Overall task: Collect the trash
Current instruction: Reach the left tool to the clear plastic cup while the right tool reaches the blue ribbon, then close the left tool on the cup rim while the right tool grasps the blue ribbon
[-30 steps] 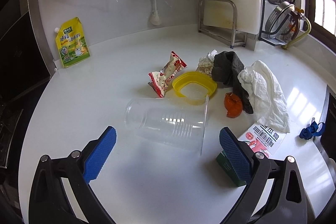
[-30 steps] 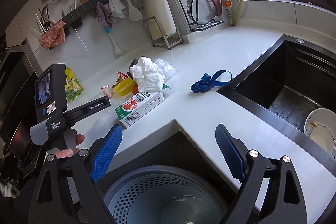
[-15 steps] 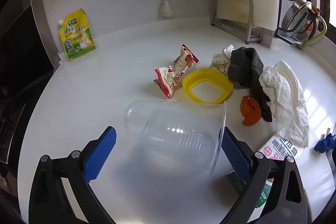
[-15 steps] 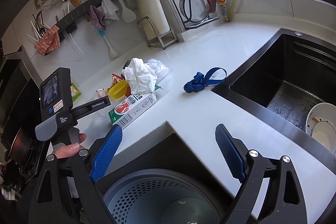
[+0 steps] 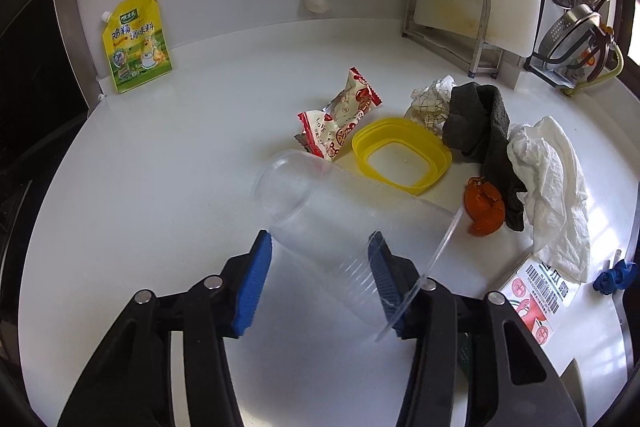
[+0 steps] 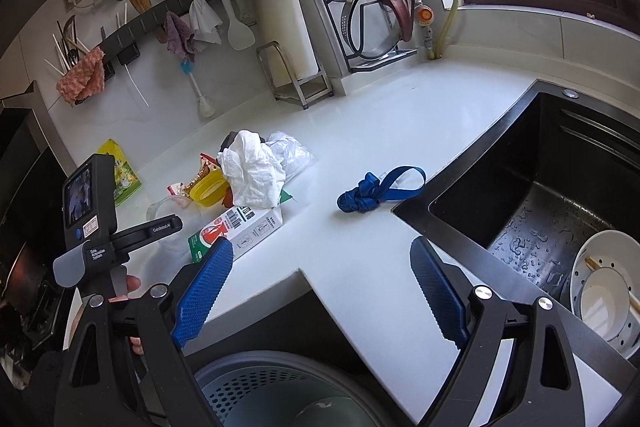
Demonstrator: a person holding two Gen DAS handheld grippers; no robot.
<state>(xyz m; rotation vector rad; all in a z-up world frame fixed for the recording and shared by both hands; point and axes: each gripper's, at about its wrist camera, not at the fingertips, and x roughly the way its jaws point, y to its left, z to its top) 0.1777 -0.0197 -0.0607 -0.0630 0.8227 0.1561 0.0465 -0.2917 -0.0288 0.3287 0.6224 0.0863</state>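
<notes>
The left gripper (image 5: 320, 259) points steeply down at the white counter (image 5: 160, 187), its jaws closing on the clear plastic cup (image 5: 344, 227) lying on its side between them. The right gripper (image 6: 320, 287) is held over the gray bin (image 6: 280, 395), jaws wide and empty.

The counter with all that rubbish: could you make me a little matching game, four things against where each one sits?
Things:
1. clear plastic cup
2. blue ribbon
3. white bowl
4. yellow pouch

Places:
A. inside the black sink
B. leaning against the back wall
C. on its side between the left claw's closing pads
D. on the counter beside the sink's corner

Pairs: 1-C, 2-D, 3-A, 4-B
</notes>
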